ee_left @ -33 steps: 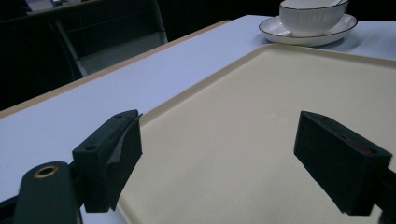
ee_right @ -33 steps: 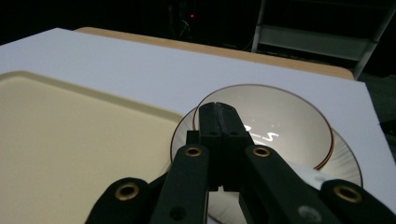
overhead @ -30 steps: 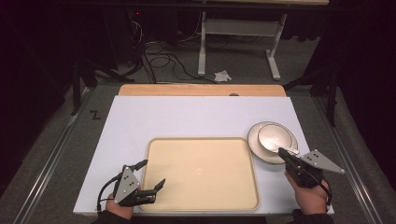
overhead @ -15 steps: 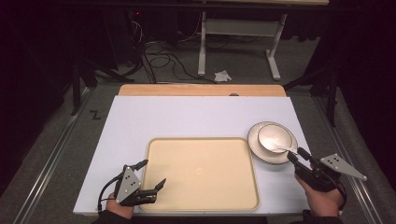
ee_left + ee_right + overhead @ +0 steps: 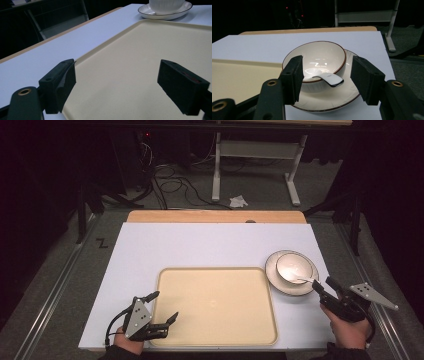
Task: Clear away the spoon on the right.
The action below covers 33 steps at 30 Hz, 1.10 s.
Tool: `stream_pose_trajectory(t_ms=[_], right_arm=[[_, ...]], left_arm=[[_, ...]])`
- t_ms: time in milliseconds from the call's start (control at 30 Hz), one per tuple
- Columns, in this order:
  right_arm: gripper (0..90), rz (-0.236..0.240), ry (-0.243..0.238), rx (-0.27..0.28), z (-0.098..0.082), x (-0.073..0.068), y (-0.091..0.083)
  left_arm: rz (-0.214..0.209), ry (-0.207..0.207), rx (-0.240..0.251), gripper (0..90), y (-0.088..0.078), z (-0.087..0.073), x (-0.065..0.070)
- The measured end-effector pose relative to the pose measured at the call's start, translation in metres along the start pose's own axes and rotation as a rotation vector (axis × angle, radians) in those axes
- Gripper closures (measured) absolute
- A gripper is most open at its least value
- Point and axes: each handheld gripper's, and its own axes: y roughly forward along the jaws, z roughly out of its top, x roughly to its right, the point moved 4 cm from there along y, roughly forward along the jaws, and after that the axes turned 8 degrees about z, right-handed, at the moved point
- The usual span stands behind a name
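Right gripper (image 5: 325, 80) has just been opening, its jaws apart with nothing pinched. The spoon (image 5: 329, 79) lies between and just beyond them, resting in the bowl (image 5: 322, 53) on its saucer (image 5: 337, 100), handle pointing back toward the jaws. The tray (image 5: 215, 305) sits beside it, where the left gripper (image 5: 117, 82) hovers, jaws wide apart.

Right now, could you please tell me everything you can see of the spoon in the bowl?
The spoon is white and glossy, ceramic by its look, short with a broad, flat handle. Its scoop end lies inside the bowl, and the handle rests on the bowl's rim, sticking out over the plate toward the right gripper. That gripper's jaws stand open on either side of the handle end, not touching it.
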Motion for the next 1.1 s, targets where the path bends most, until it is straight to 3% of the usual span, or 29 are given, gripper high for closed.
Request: stream_pose_trajectory(t_ms=[333,467,567,700,1100], right_arm=[[45.8,0.034,0.16,0.012,-0.004,0.017,0.009],[46.2,0.052,0.19,0.008,-0.006,0.019,0.012],[46.6,0.074,0.22,-0.001,-0.008,0.019,0.016],[50.0,0.115,0.302,-0.019,-0.012,0.021,0.024],[58.8,0.169,0.399,-0.008,-0.016,0.024,0.025]], left_arm=[[0.001,-0.003,0.0,15.9,0.0,0.0,-0.001],[-0.004,0.002,-0.004,15.9,0.0,0.0,0.001],[-0.003,0.007,-0.006,15.8,0.001,0.0,0.001],[-0.003,0.009,-0.008,15.9,0.001,-0.001,0.001],[-0.002,0.015,-0.009,15.8,0.001,-0.001,0.002]])
